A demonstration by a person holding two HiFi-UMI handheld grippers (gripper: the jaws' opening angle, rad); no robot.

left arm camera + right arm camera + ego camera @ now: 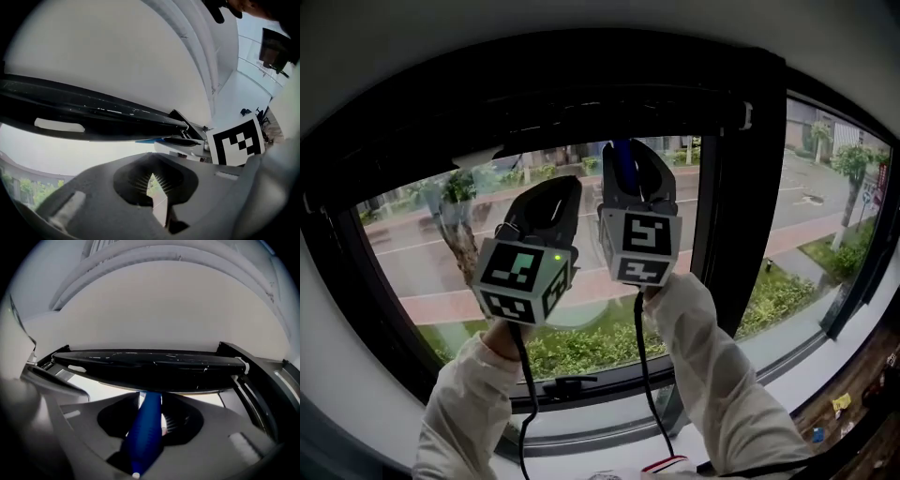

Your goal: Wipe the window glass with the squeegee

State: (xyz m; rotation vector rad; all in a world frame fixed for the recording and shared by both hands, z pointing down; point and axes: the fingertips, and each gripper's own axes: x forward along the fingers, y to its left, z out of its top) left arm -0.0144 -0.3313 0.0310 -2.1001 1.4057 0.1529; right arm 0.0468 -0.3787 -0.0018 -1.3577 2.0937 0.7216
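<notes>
Right gripper point(151, 399) jaws grip squeegee point(143, 437); blade point(150, 365) lost against dark frame point(534, 94).

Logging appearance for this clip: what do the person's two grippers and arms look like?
The left gripper and right gripper are dark grey moulded shells with curved jaws. Each carries a white cube printed with black square markers; a small green light glows on the left one. A thin black cable runs from each. The person wears white sleeves.

Both arms raised, left tongs point(562, 192) closed and empty, right tongs point(630, 155) clamping squeegee handle point(146, 427).
</notes>
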